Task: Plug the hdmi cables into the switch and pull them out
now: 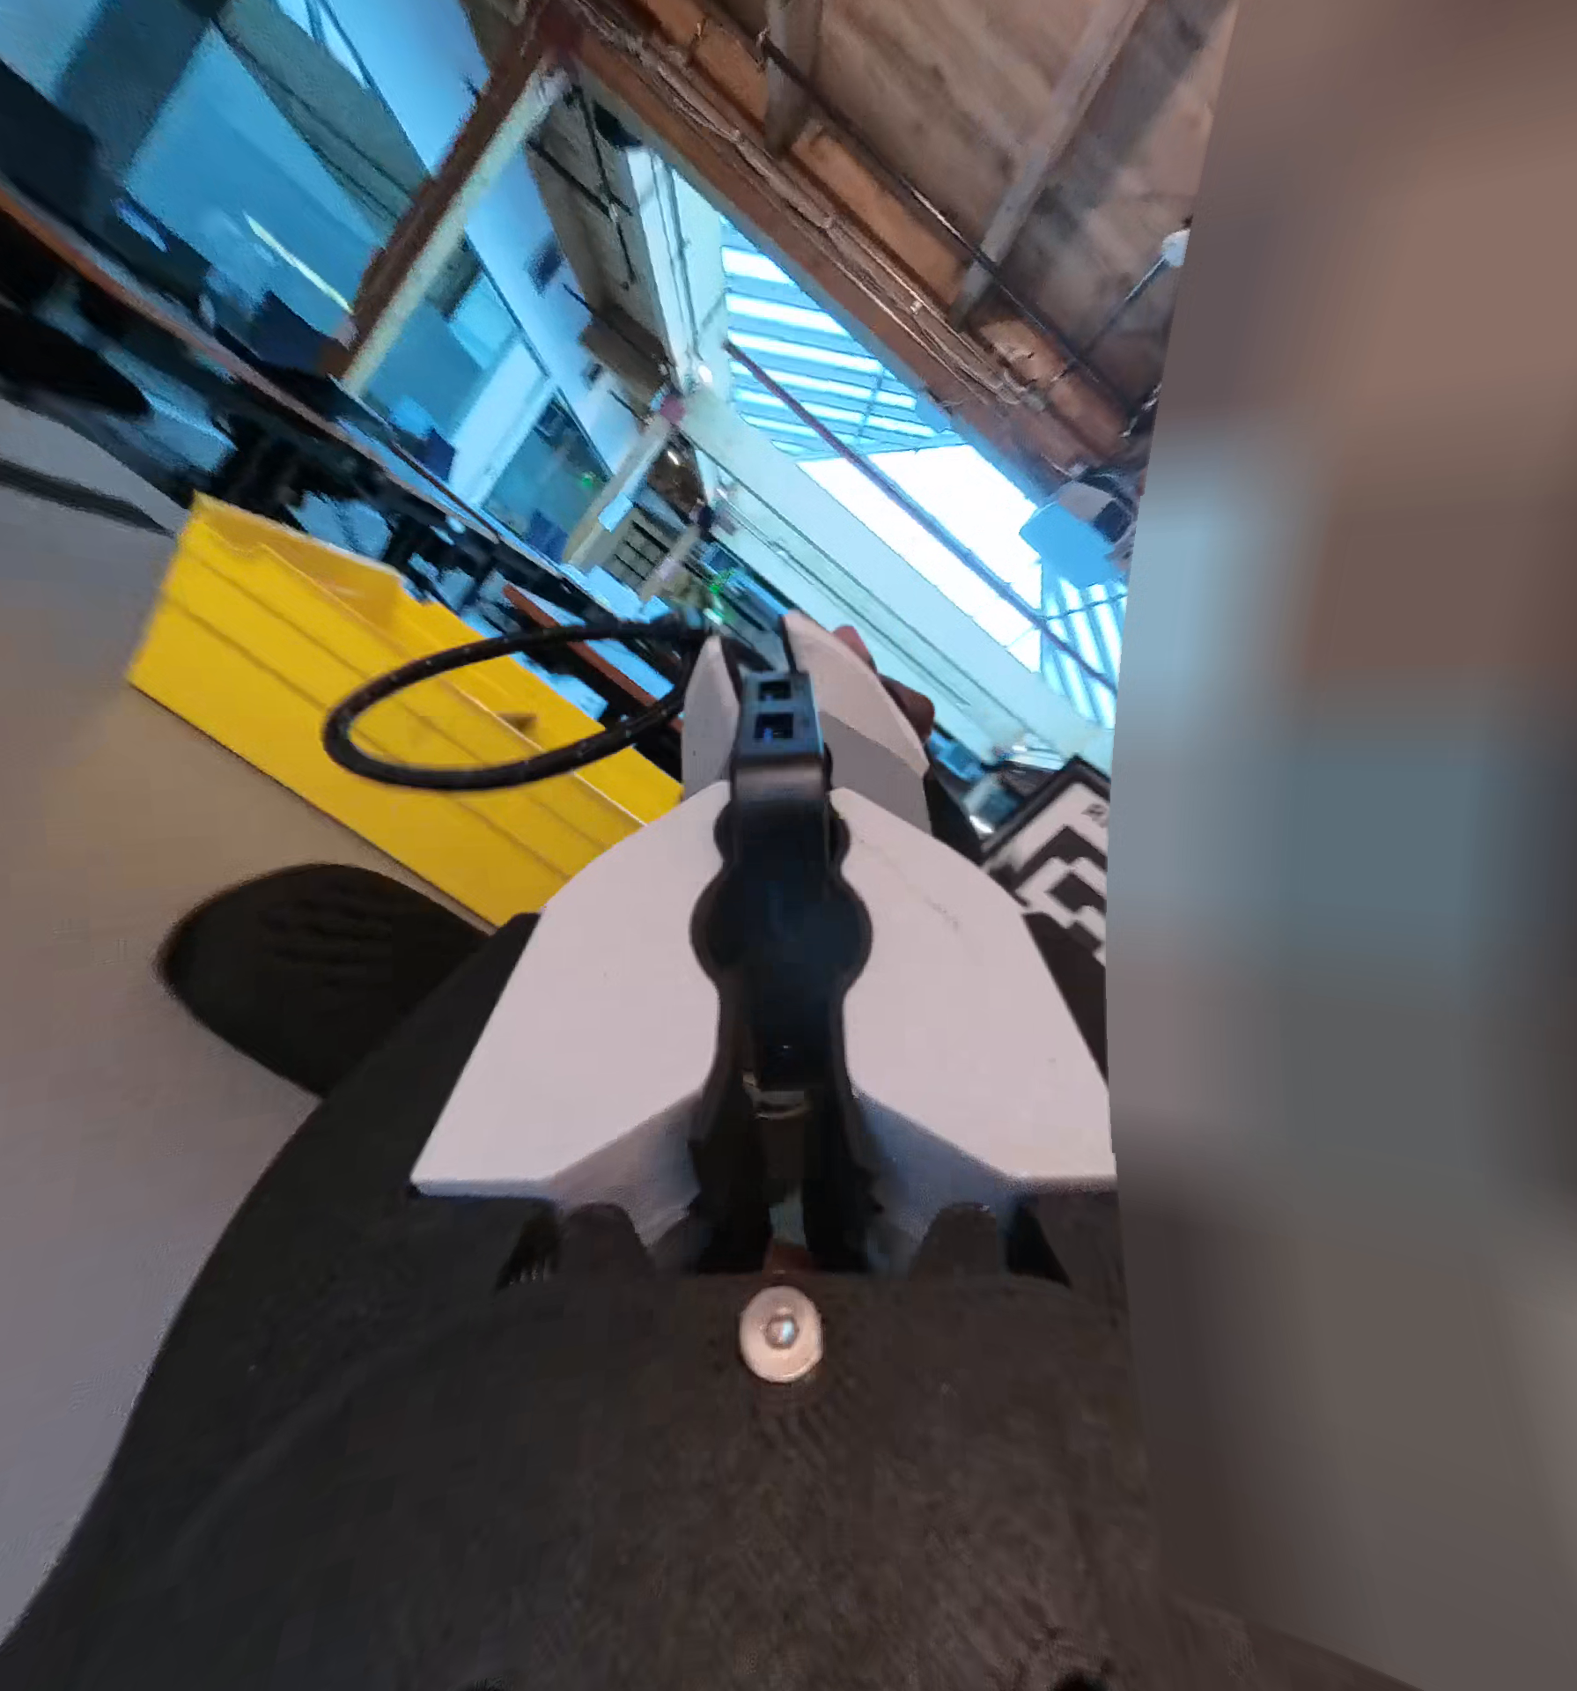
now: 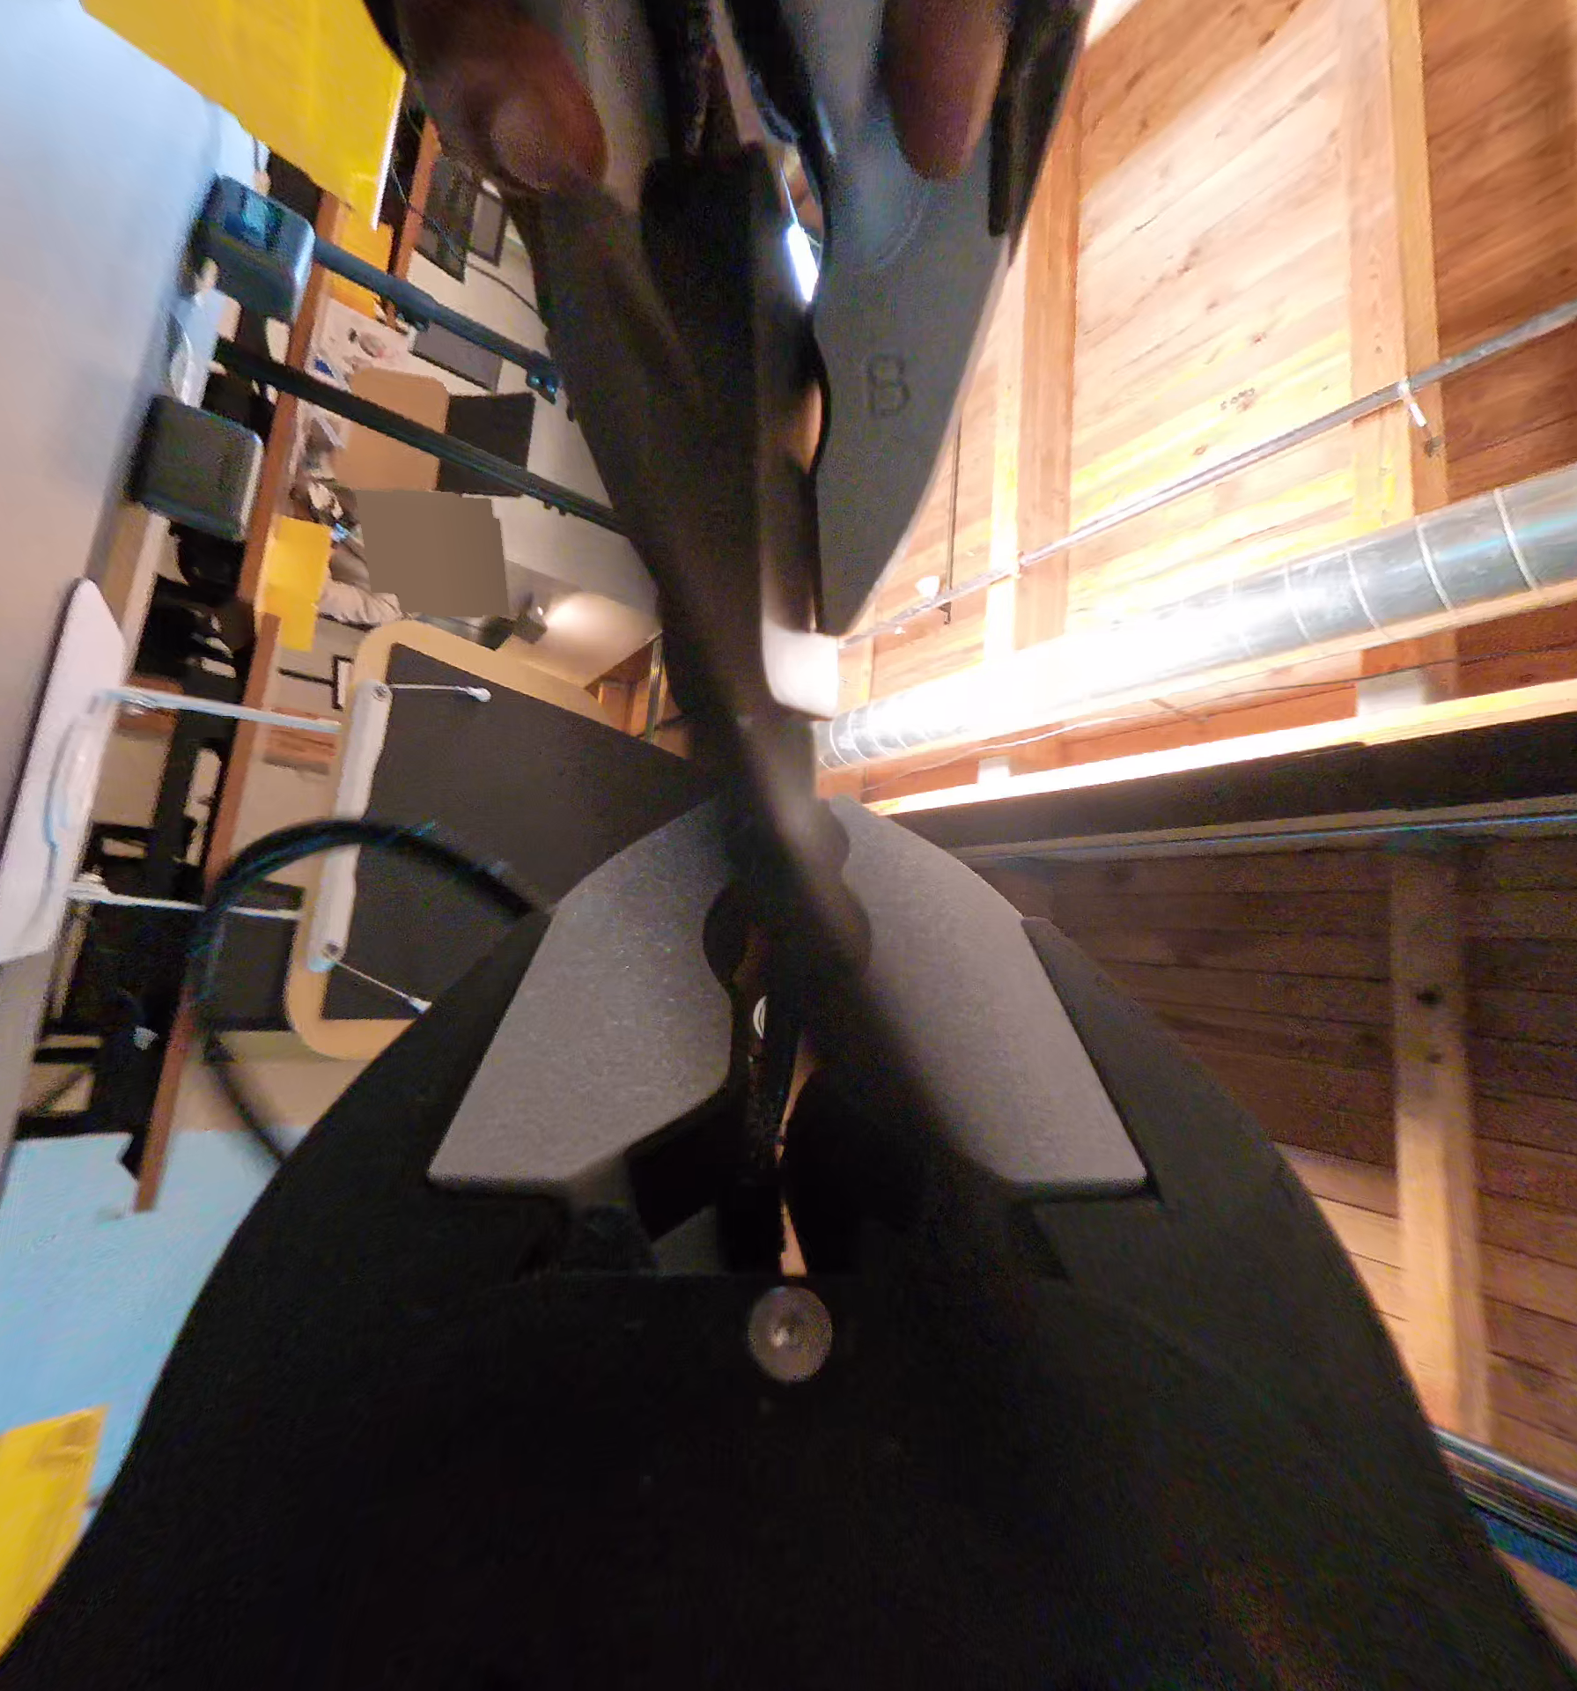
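My left gripper [image 1: 775, 796] is shut on a black HDMI switch [image 1: 773, 723], seen edge-on with its end sticking out past the grey fingertips. My right gripper faces it from beyond, one grey finger [image 1: 858, 723] on each side of the switch's end. In the right wrist view my right gripper [image 2: 780, 823] is shut on a blurred black HDMI cable plug [image 2: 794, 878] that runs up to the left gripper's fingers [image 2: 885, 412], which a hand [image 2: 528, 119] holds. The black cable [image 1: 455, 723] loops out to the left, as it does in the right wrist view [image 2: 245, 878]. Both grippers are lifted above the table.
A yellow bin [image 1: 327, 640] stands on the grey table [image 1: 53, 732] at the left. A black oval thing [image 1: 309, 961] lies on the table near my left gripper. Desks, chairs [image 2: 208, 476] and wooden walls are behind. A yellow thing [image 2: 7, 1537] shows at the lower left.
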Tool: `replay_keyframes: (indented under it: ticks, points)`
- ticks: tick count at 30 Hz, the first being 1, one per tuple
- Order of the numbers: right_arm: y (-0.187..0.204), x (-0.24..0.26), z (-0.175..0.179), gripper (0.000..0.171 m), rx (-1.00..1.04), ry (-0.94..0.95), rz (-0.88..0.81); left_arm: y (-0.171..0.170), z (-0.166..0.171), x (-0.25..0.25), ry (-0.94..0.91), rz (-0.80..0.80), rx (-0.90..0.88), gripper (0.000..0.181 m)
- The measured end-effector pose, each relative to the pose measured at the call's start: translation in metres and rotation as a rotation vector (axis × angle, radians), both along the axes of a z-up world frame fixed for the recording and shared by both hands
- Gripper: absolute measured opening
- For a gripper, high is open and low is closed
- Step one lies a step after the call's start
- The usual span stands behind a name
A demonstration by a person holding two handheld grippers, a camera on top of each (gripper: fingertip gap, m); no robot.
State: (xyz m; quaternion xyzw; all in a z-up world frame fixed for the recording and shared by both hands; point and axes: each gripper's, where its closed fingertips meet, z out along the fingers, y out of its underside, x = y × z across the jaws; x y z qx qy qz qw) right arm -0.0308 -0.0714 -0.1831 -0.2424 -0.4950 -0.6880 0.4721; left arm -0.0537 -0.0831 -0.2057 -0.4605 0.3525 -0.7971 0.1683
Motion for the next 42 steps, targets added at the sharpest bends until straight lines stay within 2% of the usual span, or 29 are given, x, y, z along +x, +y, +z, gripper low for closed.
replay_keyframes:
  ticks: [1,3,6,8,11,13,14,15,18,22,24,26,33,34,36,37,39,41,42]
  points:
    - [-0.001,0.002,-0.001,0.012,-0.006,0.023,0.011,0.007,0.002,-0.002,-0.023,0.052,0.035,0.013]
    - [-0.006,0.017,0.001,0.027,0.006,0.075,0.001,0.025,0.007,-0.01,-0.04,0.143,0.081,0.013]
    - [-0.015,0.051,-0.007,0.036,-0.044,0.178,-0.042,0.056,0.009,-0.023,-0.035,0.291,0.17,0.013]
    - [-0.024,0.077,-0.018,0.037,-0.119,0.34,-0.051,0.07,0.002,-0.027,0.021,0.387,0.284,0.014]
    - [-0.042,0.09,-0.018,0.032,-0.223,0.753,0.134,0.075,-0.007,-0.028,0.099,0.46,0.455,0.014]
    - [-0.048,0.063,-0.008,0.021,-0.325,0.919,0.345,0.068,-0.009,-0.025,0.109,0.466,0.527,0.013]
    - [-0.046,0.046,-0.006,0.019,-0.378,0.952,0.399,0.062,-0.008,-0.023,0.106,0.461,0.554,0.014]
    - [-0.04,0.03,-0.009,0.02,-0.431,0.94,0.394,0.056,-0.008,-0.02,0.102,0.451,0.581,0.014]
    - [-0.014,0.003,-0.033,0.027,-0.51,0.815,0.232,0.037,-0.011,-0.012,0.111,0.413,0.667,0.014]
    - [0.003,-0.01,-0.039,0.031,-0.473,0.74,0.184,0.02,-0.015,-0.008,0.121,0.38,0.723,0.014]
    - [0.009,-0.011,-0.043,0.03,-0.476,0.72,0.145,0.014,-0.013,-0.007,0.105,0.351,0.704,0.013]
    - [0.01,-0.007,-0.041,0.022,-0.437,0.683,0.105,0.01,-0.014,-0.006,0.102,0.337,0.701,0.014]
    - [0.005,-0.009,-0.035,0.022,-0.413,0.613,0.14,0.005,-0.009,-0.009,0.102,0.344,0.765,0.013]
    - [0.005,-0.006,-0.034,0.022,-0.409,0.613,0.125,0.005,-0.007,-0.012,0.1,0.345,0.764,0.014]
    - [0.003,0.074,-0.046,0.022,-0.351,0.626,-0.267,0.024,0.028,-0.041,-0.021,0.43,0.666,0.014]
    - [-0.005,0.095,-0.048,0.022,-0.342,0.639,-0.266,0.037,0.047,-0.062,-0.075,0.478,0.63,0.013]
    - [-0.03,0.082,-0.016,0.021,-0.295,0.803,0.013,0.057,0.069,-0.089,-0.128,0.616,0.678,0.013]
    - [-0.06,0.056,0.032,0.021,-0.199,0.859,0.322,0.053,0.075,-0.095,-0.155,0.642,0.735,0.015]
    - [-0.071,0.057,0.049,0.021,-0.152,0.862,0.376,0.049,0.075,-0.094,-0.165,0.635,0.745,0.015]
